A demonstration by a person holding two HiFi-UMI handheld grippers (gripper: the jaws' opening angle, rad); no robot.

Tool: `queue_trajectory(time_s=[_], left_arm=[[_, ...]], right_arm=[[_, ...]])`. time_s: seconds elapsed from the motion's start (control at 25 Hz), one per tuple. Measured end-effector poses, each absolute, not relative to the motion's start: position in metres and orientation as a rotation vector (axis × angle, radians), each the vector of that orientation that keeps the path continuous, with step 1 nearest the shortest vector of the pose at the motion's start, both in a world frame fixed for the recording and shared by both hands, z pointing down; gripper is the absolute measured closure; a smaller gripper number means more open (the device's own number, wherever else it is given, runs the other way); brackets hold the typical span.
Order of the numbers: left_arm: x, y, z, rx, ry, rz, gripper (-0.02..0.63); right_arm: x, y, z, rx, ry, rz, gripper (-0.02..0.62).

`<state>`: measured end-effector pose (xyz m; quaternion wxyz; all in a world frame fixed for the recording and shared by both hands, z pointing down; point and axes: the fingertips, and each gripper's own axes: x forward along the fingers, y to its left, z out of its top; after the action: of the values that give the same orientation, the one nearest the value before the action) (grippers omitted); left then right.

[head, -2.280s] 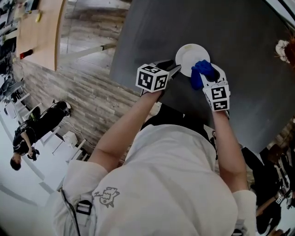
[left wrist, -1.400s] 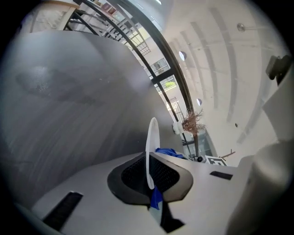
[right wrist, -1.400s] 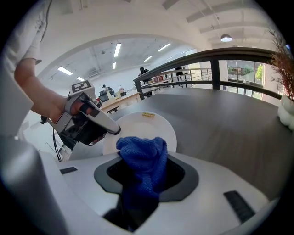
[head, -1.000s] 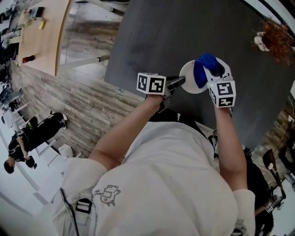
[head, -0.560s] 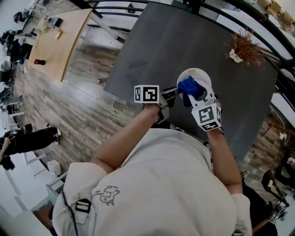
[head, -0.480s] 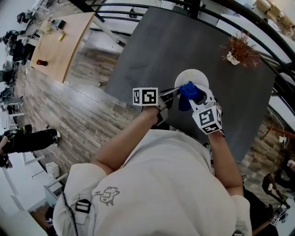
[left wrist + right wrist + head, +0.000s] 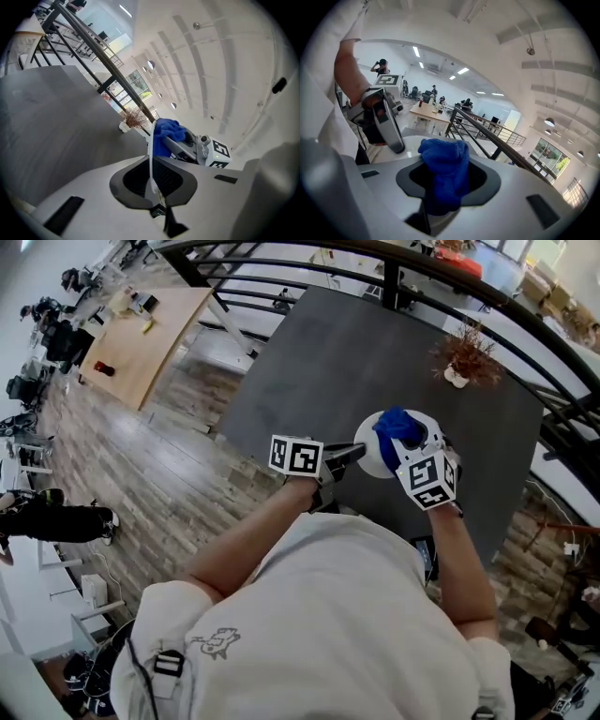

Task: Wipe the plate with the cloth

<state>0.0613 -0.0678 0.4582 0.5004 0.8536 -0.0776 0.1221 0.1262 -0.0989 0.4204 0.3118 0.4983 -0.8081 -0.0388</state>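
Two grippers meet above the near side of a dark table (image 7: 375,334): the left gripper (image 7: 359,448) is clamped on the rim of the white plate (image 7: 367,463), and the right gripper (image 7: 409,439) is closed on a bunched blue cloth (image 7: 396,426) lying against the plate's face. We see little of the plate from above (cloth and right gripper cover most of it), and the left gripper view shows it only edge-on. Across the table, a small white pot (image 7: 456,378) holds dry reddish twigs (image 7: 461,345).

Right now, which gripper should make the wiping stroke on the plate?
Right. The right gripper is shut on the blue cloth, close against the plate; the left gripper is shut on the plate's rim and probably should only steady it.
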Motion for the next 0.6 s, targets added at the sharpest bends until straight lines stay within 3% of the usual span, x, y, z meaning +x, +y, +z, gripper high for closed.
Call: queue_trajectory(time_s=[0.28, 0.6], left_arm=[[0.049, -0.088, 0.440, 2.071, -0.284, 0.174, 0.592], [0.026, -0.072, 0.451, 2.082, -0.286, 0.234, 0.591]], right_arm=[[0.076, -0.060, 0.440, 1.047, -2.252, -0.069, 0.459], [0.141, -0.063, 0.453, 1.194, -2.070, 0.017, 0.457]])
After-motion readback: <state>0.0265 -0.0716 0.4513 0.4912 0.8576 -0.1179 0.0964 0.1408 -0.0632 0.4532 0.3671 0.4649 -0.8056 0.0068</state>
